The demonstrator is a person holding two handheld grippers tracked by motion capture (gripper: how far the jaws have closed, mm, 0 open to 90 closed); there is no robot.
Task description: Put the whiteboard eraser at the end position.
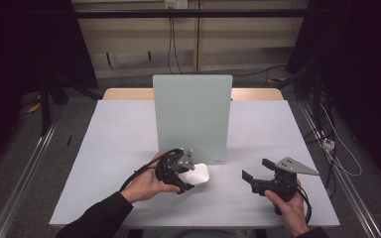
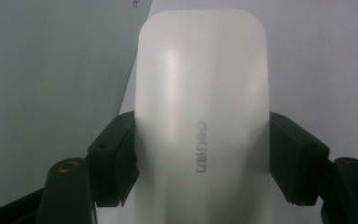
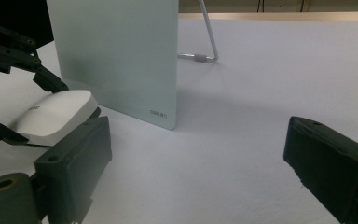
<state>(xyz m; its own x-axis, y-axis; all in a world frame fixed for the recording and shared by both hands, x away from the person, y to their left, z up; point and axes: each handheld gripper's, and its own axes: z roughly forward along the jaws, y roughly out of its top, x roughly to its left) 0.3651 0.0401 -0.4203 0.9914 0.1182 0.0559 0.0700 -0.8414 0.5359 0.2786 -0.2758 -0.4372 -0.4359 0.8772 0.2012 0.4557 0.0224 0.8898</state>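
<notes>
Currently one white eraser (image 2: 200, 130) clamped in left tongs (image 1: 187, 174) (right tongs (image 1: 253, 174) spread); one board (image 1: 192, 116).

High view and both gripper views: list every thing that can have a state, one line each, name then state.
left gripper: jaws shut on the white eraser, near the table.
white eraser: clamped by its two long sides, just in front of the board.
right gripper: jaws open, nothing between them.
pale green board: upright, propped on a wire stand behind it.
table: covered by a white sheet.
</notes>
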